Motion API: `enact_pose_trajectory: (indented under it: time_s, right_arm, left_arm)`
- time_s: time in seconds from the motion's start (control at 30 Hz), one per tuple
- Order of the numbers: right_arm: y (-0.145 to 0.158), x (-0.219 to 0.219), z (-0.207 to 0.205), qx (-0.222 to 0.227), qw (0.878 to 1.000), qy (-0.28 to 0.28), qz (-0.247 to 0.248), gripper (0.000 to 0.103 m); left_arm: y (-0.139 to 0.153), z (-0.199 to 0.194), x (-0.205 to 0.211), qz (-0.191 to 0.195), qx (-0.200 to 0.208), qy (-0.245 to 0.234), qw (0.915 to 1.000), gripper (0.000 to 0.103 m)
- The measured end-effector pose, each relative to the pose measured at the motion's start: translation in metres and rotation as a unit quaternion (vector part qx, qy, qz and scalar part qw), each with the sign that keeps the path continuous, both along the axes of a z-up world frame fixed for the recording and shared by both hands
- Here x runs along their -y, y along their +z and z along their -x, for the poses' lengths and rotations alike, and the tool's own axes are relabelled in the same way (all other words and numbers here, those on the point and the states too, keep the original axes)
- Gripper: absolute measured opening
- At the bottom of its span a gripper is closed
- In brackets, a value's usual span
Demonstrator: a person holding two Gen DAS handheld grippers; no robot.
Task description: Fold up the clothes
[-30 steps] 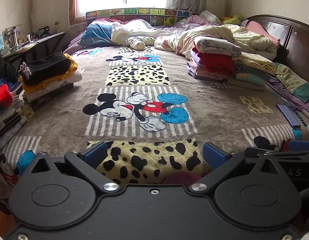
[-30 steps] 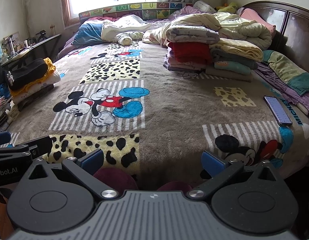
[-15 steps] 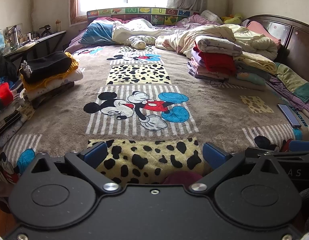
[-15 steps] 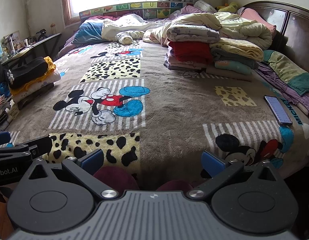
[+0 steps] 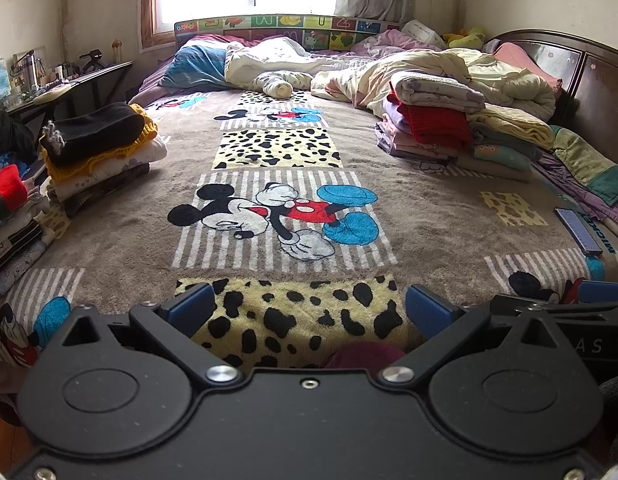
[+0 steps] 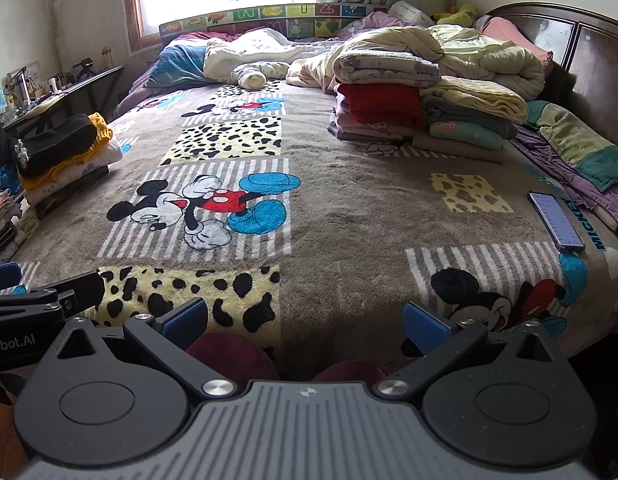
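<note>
Claws spread wide at the foot of the bed

Both claws hover at the near edge of the bed, each with its blue pads held well apart and nothing between them. The left claw [image 5: 307,310] sits above a yellow spotted patch of the Mickey Mouse blanket [image 5: 409,208]; the right claw [image 6: 305,320] is just beside it, its fingers over the brown pile near the same edge. In the right wrist view the left claw shows at the left border as a black arm.

Folded clothes lie in two places. One stack [image 5: 97,148], topped by a black garment over a yellow knit, rests at the left edge of the bed. A second stack [image 6: 383,100], a pale quilted piece over a red sweater and pink layers, sits toward the far right, touching a rumpled cream duvet [image 6: 481,52]. A dark red garment [image 6: 229,354] shows just below the right claw at the bed's near edge; how it lies cannot be told. A phone [image 6: 555,220] lies face up near the right edge.
</note>
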State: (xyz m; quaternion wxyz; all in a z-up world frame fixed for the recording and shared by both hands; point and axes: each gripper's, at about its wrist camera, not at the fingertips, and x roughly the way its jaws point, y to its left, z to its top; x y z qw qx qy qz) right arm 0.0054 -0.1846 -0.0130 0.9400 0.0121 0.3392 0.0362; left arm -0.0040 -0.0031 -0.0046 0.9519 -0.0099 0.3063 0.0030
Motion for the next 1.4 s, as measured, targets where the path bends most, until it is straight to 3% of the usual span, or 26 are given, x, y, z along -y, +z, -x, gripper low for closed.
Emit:
enact_pose_trajectory:
  time_s: [0.77,0.9,1.23,1.4]
  right_arm:
    - [0.002,0.022,0.004,0.007,1.0,0.003,-0.026,0.103]
    - [-0.009,0.017,-0.023,0.023,0.998,0.014,-0.056,0.103]
    - [-0.024,0.069,-0.079,0.089,0.991,-0.002,-0.102,0.103]
    - [-0.035,0.097,-0.113,0.12,0.985,-0.004,-0.123,0.103]
  left_arm:
    - [-0.005,-0.013,-0.006,0.01,-0.009,-0.004,0.9999,0.103]
    - [-0.002,-0.028,-0.007,0.034,-0.003,-0.007,0.9994,0.103]
    - [0.001,-0.077,0.029,0.036,0.077,-0.076,0.9935,0.103]
    - [0.001,-0.122,0.051,0.033,0.054,-0.113,0.9916,0.103]
